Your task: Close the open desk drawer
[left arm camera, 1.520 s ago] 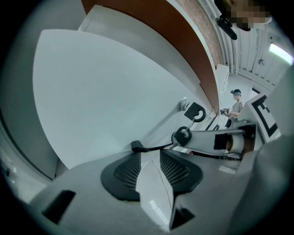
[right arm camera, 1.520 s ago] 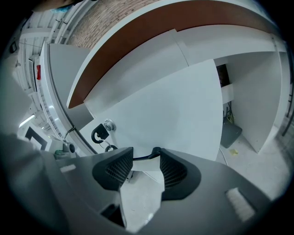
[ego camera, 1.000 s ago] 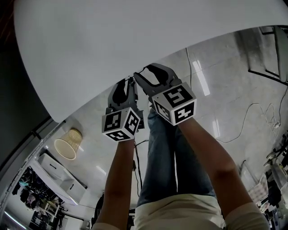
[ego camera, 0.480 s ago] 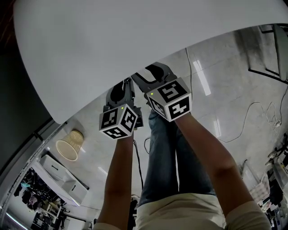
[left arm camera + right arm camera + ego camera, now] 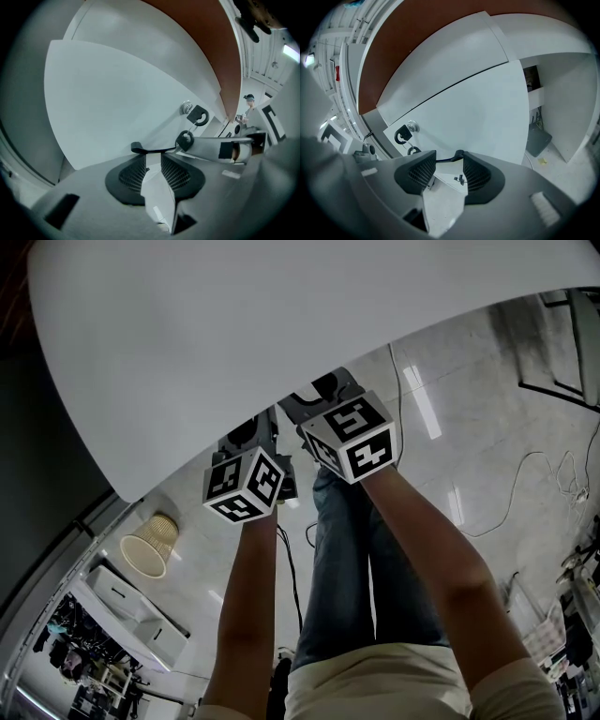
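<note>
The white drawer front (image 5: 122, 103) fills both gripper views, with a lock and black key fob (image 5: 199, 116) near its right corner and a black handle (image 5: 140, 148) at its lower edge. My left gripper (image 5: 153, 157) has its tips at that handle; its jaws have just been closing and stand a narrow gap apart, with nothing pressed between the pads. My right gripper (image 5: 449, 161) is beside it at the handle (image 5: 458, 153), jaws wider apart and empty. In the head view the white desk top (image 5: 234, 343) hides both sets of jaws; only the marker cubes (image 5: 244, 484) (image 5: 354, 439) show.
A woven bin (image 5: 148, 542) and a white cabinet (image 5: 131, 601) stand on the tiled floor at lower left. Cables (image 5: 525, 479) trail at the right. The person's legs (image 5: 347, 568) are below the grippers. A dark box (image 5: 538, 138) lies in the kneehole right of the drawer.
Both grippers have slid a little further under the desk edge, so less of their jaws shows in the head view. The cubes sit slightly higher in the picture.
</note>
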Action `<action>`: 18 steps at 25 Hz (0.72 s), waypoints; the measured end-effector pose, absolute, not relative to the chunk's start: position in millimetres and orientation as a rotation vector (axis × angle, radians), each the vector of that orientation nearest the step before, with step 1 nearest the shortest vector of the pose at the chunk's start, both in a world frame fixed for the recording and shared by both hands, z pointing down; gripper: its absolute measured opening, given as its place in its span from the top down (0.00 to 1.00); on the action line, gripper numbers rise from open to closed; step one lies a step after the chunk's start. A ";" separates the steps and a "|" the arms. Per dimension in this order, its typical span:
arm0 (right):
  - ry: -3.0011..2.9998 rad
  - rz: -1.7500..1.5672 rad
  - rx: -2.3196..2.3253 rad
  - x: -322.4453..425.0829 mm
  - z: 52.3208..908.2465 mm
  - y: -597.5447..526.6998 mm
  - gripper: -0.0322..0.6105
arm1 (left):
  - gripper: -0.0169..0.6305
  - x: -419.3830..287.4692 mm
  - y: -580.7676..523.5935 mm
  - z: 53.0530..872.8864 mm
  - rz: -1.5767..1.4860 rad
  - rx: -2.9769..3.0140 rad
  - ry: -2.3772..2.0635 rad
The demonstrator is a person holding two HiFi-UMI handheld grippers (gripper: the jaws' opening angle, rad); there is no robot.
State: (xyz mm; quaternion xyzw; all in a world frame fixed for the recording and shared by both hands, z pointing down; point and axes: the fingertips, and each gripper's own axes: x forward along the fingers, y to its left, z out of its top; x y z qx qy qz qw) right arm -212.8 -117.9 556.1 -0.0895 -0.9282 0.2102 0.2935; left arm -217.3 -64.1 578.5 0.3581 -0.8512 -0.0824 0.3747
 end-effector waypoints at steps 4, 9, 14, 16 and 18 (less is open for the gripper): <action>-2.484 0.557 -0.241 -219.4 556.6 -120.7 0.66 | 0.83 -224.2 -66.9 579.0 -0.208 0.921 -2.185; -2.506 0.564 -0.253 -230.9 556.3 -122.5 0.66 | 0.83 -236.3 -68.6 578.7 -0.204 0.920 -2.201; -2.524 0.574 -0.256 -239.6 555.2 -123.4 0.66 | 0.83 -245.0 -69.5 577.7 -0.212 0.921 -2.210; -2.530 0.575 -0.256 -240.0 555.4 -124.4 0.66 | 0.83 -245.3 -68.9 579.2 -0.209 0.912 -2.208; -2.536 0.576 -0.256 -239.7 555.6 -125.2 0.66 | 0.83 -244.9 -68.6 580.3 -0.203 0.909 -2.209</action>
